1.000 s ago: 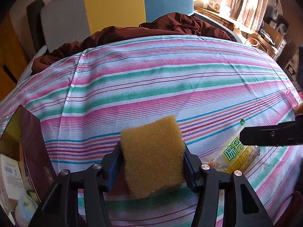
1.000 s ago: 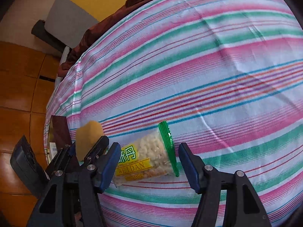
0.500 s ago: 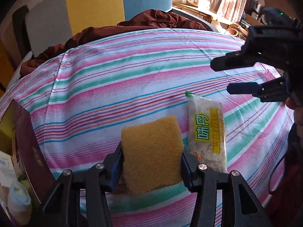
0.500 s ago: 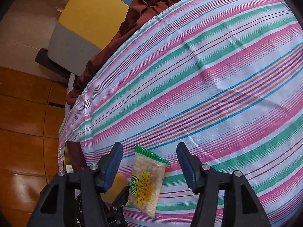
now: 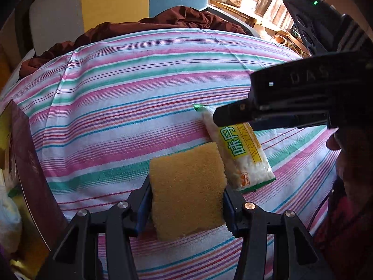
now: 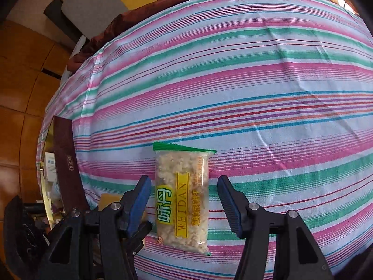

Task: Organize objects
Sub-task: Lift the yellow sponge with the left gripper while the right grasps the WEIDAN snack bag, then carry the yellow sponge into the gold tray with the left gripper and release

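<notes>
My left gripper [image 5: 186,198] is shut on a yellow sponge [image 5: 186,189], held just above the striped cloth [image 5: 130,107]. A clear snack packet [image 6: 181,200] with green ends and a yellow label lies flat on the cloth. In the left wrist view the snack packet [image 5: 242,154] lies just right of the sponge. My right gripper [image 6: 184,186] hangs over the packet, open, one jaw on each long side and neither pad touching it. In the left wrist view the right gripper [image 5: 235,119] reaches in from the right above the packet. A corner of the sponge [image 6: 107,200] shows at lower left.
An open dark maroon box [image 5: 30,163] with white items inside stands at the cloth's left edge, the same box [image 6: 67,163] showing in the right wrist view. Crumpled brown-red fabric [image 5: 174,21] lies at the far edge. A person's hand [image 5: 349,158] is at the right. Wooden floor [image 6: 21,88] lies beyond the left edge.
The right gripper has swung round over the packet and now straddles it lengthwise, jaws wider than a second ago. The left gripper drifted sideways with the sponge, bringing the packet beside it.
</notes>
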